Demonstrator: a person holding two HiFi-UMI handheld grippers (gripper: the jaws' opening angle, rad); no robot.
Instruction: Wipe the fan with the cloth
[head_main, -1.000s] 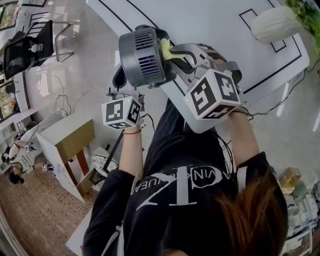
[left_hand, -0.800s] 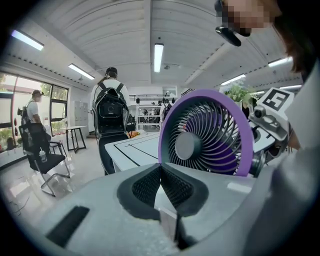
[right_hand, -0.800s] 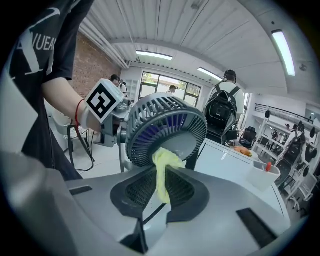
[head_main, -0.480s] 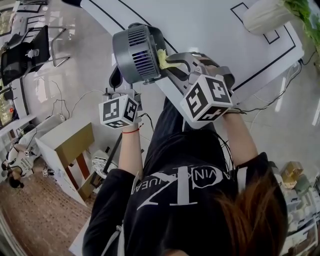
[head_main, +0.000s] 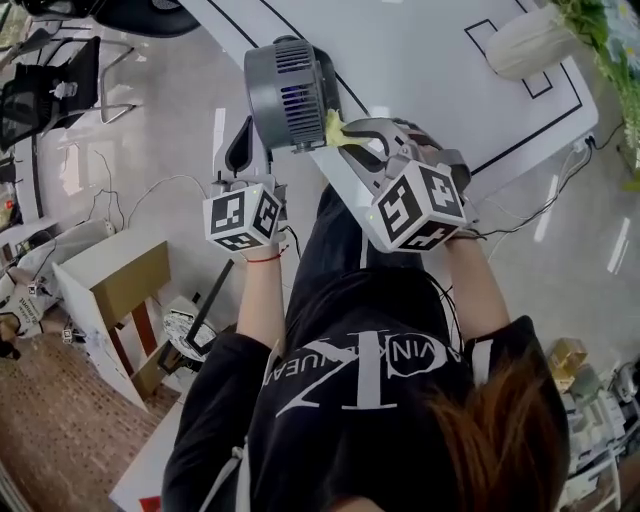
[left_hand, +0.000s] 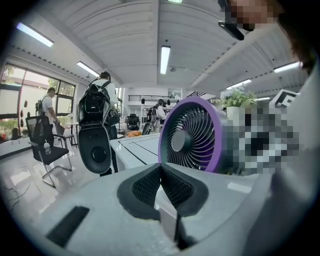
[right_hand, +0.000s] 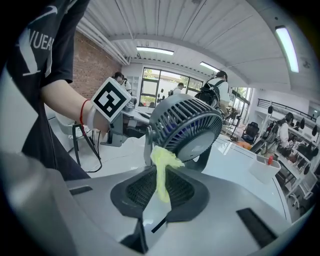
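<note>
The white pot (head_main: 528, 42) on the table (head_main: 420, 50) held a green plant (head_main: 605, 22), its leaves cut off by the frame edge. The fan (head_main: 288, 95) was at the table's near edge. The right gripper (right_hand: 159, 187) pinched the yellow cloth (right_hand: 161, 165), which touched the fan's grille. The left gripper (left_hand: 160, 167) had its pads together (tips just under the fan's purple rim); whether they nipped it was unclear.
</note>
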